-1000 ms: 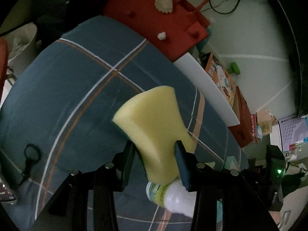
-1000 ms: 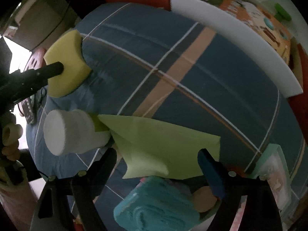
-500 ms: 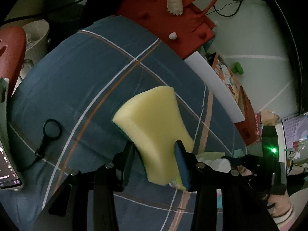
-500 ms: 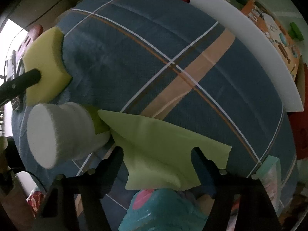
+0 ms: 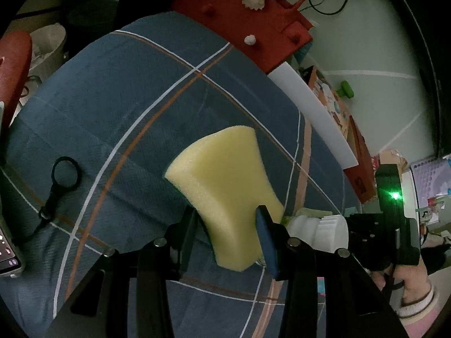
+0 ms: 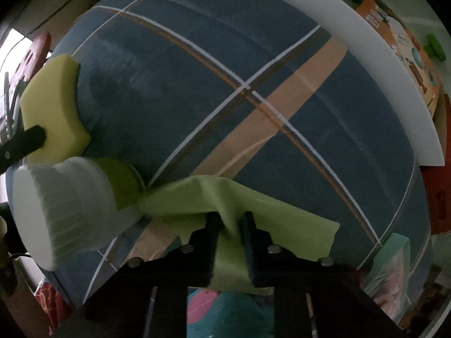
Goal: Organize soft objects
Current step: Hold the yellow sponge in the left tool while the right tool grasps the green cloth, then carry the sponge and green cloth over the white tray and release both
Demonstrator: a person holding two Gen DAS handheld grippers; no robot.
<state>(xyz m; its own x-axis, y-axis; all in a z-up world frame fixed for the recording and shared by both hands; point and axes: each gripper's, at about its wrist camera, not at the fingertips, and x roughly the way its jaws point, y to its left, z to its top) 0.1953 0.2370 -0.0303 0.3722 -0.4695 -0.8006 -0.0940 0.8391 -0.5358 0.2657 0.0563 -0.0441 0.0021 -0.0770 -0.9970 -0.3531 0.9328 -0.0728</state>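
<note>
Left tool (image 5: pixel 225 219) clamped on a yellow sponge (image 5: pixel 225 186), fingers pressed into its narrow end so the foam bulges wide ahead of them, held over a blue plaid bedspread (image 5: pixel 126 107). Same sponge (image 6: pixel 53 107) at the left edge of the right wrist view, one black finger (image 6: pixel 25 143) across it. Right tool (image 6: pixel 229 225) nearly closed, pinching a raised fold of a light green cloth (image 6: pixel 282 211), the rest of the cloth lying flat on the bedspread (image 6: pixel 225 56) and spreading out to either side of the fingers. Just left of the cloth, touching its corner, a white plastic bottle (image 6: pixel 64 208) with a green label, lying on its side, blurred; seen also from the left wrist (image 5: pixel 318 228), just right of the sponge. Beyond the bed's far edge, a long white foam board (image 6: pixel 366 56), then a red felt bag (image 5: pixel 245 17) with small cream ornaments. On the bedspread to the left, a black ring with a strap (image 5: pixel 60 180), well apart from the sponge. Below the right tool, something teal with a pink patch (image 6: pixel 220 309), mostly hidden; cannot tell what. At the right edge of the left wrist view, the person's right hand (image 5: pixel 406 281) gripping the handle of the other device, a green light (image 5: pixel 394 195) glowing on it.
</note>
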